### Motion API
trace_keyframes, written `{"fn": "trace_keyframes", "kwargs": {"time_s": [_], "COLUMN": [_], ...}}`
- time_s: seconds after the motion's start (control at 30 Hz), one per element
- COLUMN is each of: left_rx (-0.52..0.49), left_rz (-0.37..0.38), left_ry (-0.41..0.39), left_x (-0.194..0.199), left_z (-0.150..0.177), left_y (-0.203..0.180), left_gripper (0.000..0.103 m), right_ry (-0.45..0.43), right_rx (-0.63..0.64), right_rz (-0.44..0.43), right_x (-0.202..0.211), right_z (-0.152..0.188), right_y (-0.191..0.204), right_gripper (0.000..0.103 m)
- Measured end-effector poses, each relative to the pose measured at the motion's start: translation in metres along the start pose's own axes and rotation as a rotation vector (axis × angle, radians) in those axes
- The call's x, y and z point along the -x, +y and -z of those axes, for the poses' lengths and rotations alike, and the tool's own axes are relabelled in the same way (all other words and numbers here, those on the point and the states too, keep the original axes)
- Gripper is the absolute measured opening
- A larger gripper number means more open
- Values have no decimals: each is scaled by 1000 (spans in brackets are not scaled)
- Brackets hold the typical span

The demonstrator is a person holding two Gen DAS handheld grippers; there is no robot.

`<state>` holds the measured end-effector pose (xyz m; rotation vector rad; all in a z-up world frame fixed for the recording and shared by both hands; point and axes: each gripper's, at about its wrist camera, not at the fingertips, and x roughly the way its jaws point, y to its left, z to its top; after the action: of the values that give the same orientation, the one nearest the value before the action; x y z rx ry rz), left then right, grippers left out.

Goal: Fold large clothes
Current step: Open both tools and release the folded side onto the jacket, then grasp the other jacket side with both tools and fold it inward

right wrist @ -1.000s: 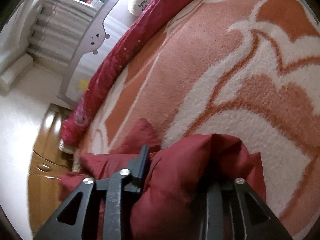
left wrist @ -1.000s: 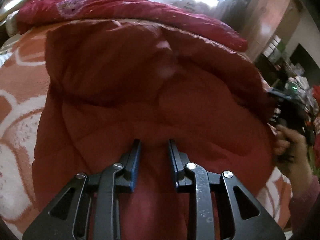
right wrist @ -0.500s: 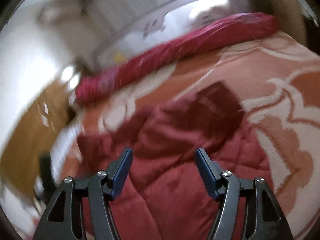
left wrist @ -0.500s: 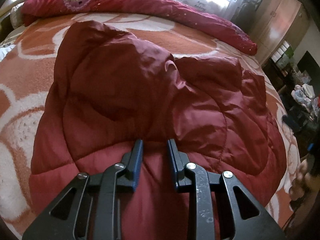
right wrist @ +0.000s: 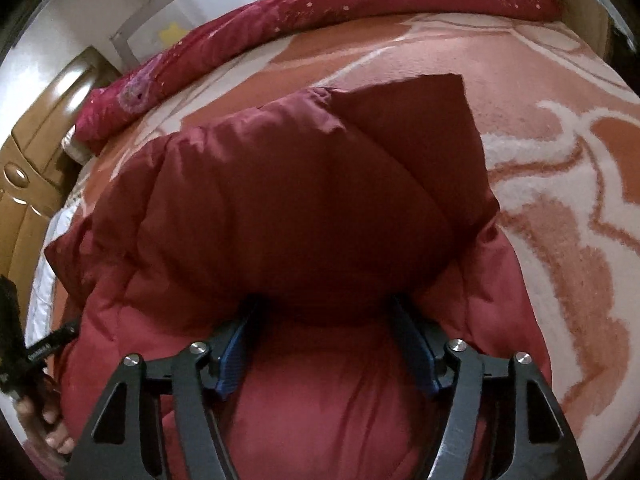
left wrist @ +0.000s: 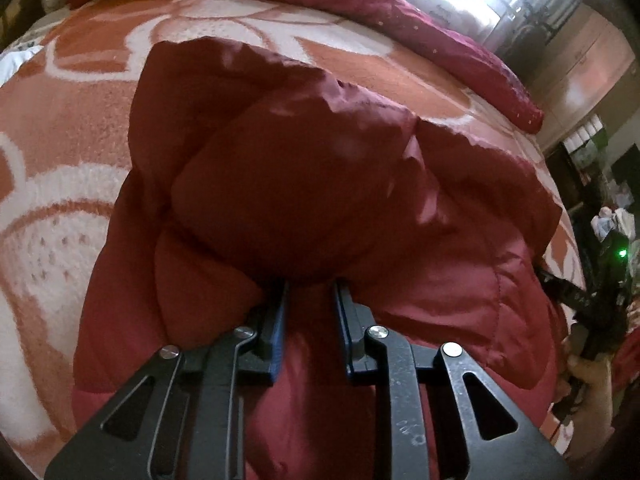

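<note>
A dark red quilted jacket (left wrist: pixel 320 180) (right wrist: pixel 280 200) lies folded over on an orange and white blanket (left wrist: pixel 60 160) (right wrist: pixel 560 160). My left gripper (left wrist: pixel 310 284) pinches a puffy fold at the jacket's near edge. Its narrow jaws are closing a little more, and the fabric bulges over the tips. My right gripper (right wrist: pixel 324 300) hovers at the near edge on the other side. Its jaws are wide and opening, with the fold's bulge over the tips but not pressed by the pads. Each view shows the other gripper in a hand (left wrist: pixel 592 376) (right wrist: pixel 48 432) at the frame edge.
A rolled red quilt (left wrist: pixel 400 12) (right wrist: pixel 320 12) runs along the bed's far side, with a white bed rail (right wrist: pixel 192 4) behind it. A wooden wardrobe (right wrist: pixel 24 184) stands beside the bed. Cluttered shelves (left wrist: pixel 588 152) are off the other side.
The jacket's lifted half has come down folded over onto the bed. The right gripper let go of the fabric, opened wide and swung round over the jacket. The left gripper sank closer.
</note>
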<state>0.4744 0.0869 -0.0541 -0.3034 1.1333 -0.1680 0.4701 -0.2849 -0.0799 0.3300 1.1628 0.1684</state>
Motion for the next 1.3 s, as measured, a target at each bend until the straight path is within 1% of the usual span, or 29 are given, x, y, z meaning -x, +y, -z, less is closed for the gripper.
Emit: {"fn": "trace_keyframes", "kwargs": {"time_s": [0.1, 0.17, 0.2, 0.27, 0.37, 0.4, 0.43, 0.53, 0.57, 0.6, 0.63, 0.7, 0.8, 0.9, 1.0, 1.1, 1.17, 1.27, 1.3], "left_rx": [-11, 0, 10, 36, 63, 66, 67, 64, 64, 69, 77, 94, 120, 136, 151, 164, 174, 198, 201], "left_rz": [13, 28, 37, 58, 84, 82, 79, 74, 75, 82, 88, 89, 89, 69, 83, 97, 100, 148, 160], "left_ry": [-21, -39, -50, -69, -99, -114, -128, -156, -161, -163, -165, -160, -145, -132, -116, -96, -76, -55, -51], "left_x": [13, 24, 31, 45, 67, 74, 81, 98, 102, 105, 107, 107, 103, 101, 97, 88, 81, 72, 71], "left_z": [8, 13, 16, 22, 30, 33, 36, 41, 43, 45, 47, 49, 53, 59, 65, 67, 68, 68, 68], "left_y": [1, 4, 6, 12, 20, 23, 26, 36, 40, 46, 51, 61, 75, 88, 97, 104, 108, 113, 114], "left_gripper": [20, 21, 23, 29, 46, 55, 61, 68, 71, 76, 78, 78, 78, 78, 78, 78, 78, 79, 81], "right_ry": [-15, -26, -30, -31, -51, -68, -84, -125, -139, -149, -160, -176, -183, -191, -191, -178, -153, -104, -91], "right_rx": [1, 0, 4, 8, 8, -1, -17, -83, -103, -113, -123, -145, -181, -229, -283, -312, -317, -306, -302], "right_rz": [-16, -33, -39, -44, -42, -52, -69, -141, -158, -165, -169, -178, -192, -190, -202, -221, -241, -257, -264], "right_x": [3, 9, 10, 11, 19, 25, 30, 52, 60, 65, 71, 82, 93, 102, 108, 106, 100, 89, 85], "right_z": [5, 9, 10, 9, 8, 8, 9, 16, 19, 22, 26, 33, 41, 52, 61, 67, 71, 78, 79], "right_y": [2, -3, -4, -3, 1, 1, -1, -10, -14, -17, -21, -30, -45, -66, -88, -101, -107, -109, -109], "right_gripper": [71, 72, 72, 74, 74, 74, 74, 75, 77, 79, 79, 81, 87, 87, 90, 93, 94, 94, 94]}}
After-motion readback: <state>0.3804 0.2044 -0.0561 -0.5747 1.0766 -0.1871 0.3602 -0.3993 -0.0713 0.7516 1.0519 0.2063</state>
